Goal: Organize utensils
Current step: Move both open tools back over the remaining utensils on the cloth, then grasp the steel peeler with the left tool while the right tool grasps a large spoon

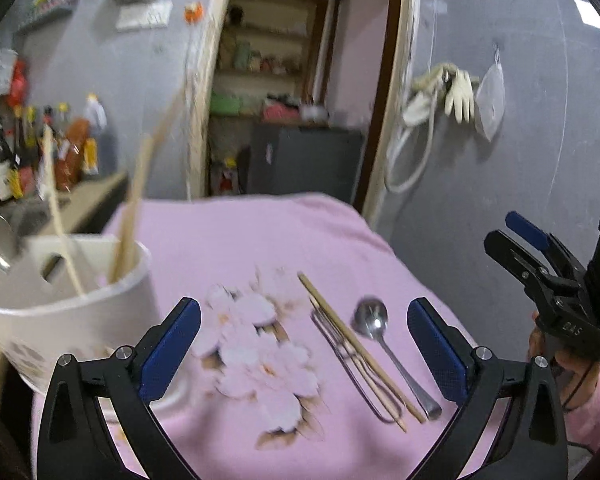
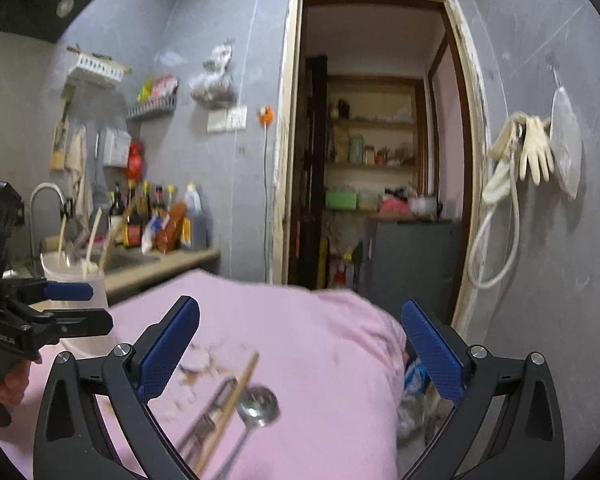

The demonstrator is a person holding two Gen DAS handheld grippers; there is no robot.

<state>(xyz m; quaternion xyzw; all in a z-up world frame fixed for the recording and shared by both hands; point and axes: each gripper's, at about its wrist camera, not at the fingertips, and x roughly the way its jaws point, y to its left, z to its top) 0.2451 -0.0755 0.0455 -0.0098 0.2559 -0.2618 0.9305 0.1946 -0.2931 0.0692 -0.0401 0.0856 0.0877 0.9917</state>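
A metal spoon, a metal fork and wooden chopsticks lie side by side on the pink cloth. A white utensil holder at the left holds several chopsticks and a spoon. My left gripper is open and empty above the cloth, left of the loose utensils. My right gripper is open and empty above the spoon, fork and chopsticks. The holder stands far left there. Each gripper shows in the other's view: the right gripper, the left gripper.
A counter with a sink, tap and several sauce bottles runs behind the holder. An open doorway leads to shelves. Gloves and a hose hang on the grey wall at the right. The cloth's far edge drops off.
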